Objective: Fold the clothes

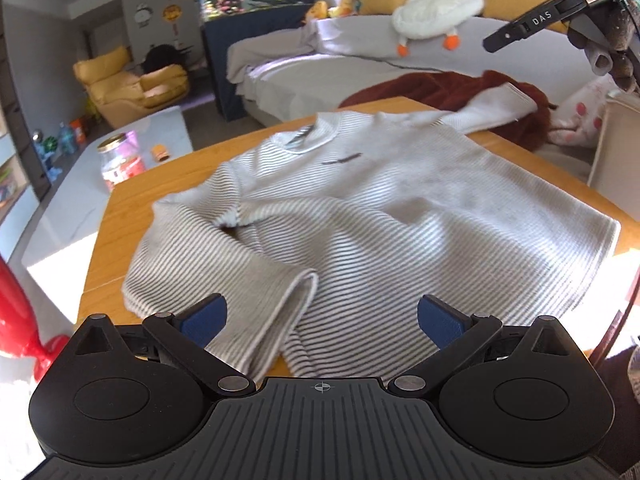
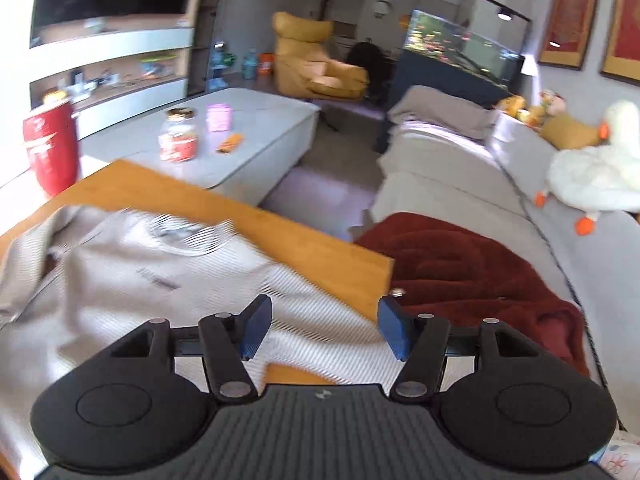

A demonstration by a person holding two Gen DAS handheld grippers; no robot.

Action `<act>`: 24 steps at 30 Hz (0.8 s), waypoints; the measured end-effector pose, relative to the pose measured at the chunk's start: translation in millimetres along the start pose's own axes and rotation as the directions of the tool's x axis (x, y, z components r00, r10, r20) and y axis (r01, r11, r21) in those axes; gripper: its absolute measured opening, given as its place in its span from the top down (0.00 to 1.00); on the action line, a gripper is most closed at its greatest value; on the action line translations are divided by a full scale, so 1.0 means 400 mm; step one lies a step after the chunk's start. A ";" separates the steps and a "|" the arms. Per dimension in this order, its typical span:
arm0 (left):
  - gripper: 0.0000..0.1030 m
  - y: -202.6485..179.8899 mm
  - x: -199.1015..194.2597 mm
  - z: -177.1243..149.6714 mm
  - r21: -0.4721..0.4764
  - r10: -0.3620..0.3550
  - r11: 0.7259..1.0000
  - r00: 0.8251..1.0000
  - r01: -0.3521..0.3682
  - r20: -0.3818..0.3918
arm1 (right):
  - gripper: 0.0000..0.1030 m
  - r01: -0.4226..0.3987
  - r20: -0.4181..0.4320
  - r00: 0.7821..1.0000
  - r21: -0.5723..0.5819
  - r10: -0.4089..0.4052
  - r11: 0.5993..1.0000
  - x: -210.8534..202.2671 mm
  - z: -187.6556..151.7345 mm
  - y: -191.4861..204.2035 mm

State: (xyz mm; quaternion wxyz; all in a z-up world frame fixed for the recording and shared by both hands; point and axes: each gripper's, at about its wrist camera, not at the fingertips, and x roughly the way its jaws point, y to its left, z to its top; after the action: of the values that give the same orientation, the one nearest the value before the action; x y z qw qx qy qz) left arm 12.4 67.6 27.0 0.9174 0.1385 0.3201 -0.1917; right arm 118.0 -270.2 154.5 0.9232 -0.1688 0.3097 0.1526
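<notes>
Nearest the viewer, both tools, left tool and right tool, are hovering wide open, gripping nothing. Beyond them, the striped sweater is lying spread across the bench; soft, light knit, probably best pinched at a sleeve cuff.

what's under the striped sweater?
The wooden table shows around the striped sweater; the far sleeve drapes past its edge. Anything beneath the fabric is hidden.

Grey sofa, yellow armchair, fish tank, white coffee table, sunlit wooden table
</notes>
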 end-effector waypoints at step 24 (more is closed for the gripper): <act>0.00 -0.149 -0.112 -0.065 0.075 -0.025 0.997 1.000 0.025 -0.002 | 0.70 -0.198 0.091 0.972 -0.177 0.217 0.964 -0.124 -0.285 0.323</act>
State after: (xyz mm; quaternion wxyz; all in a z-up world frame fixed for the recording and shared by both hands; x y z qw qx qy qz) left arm -60.0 36.3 28.3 0.9089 0.1689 0.3148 -0.2149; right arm -29.1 -209.5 71.9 0.9003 -0.2036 0.2607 0.2830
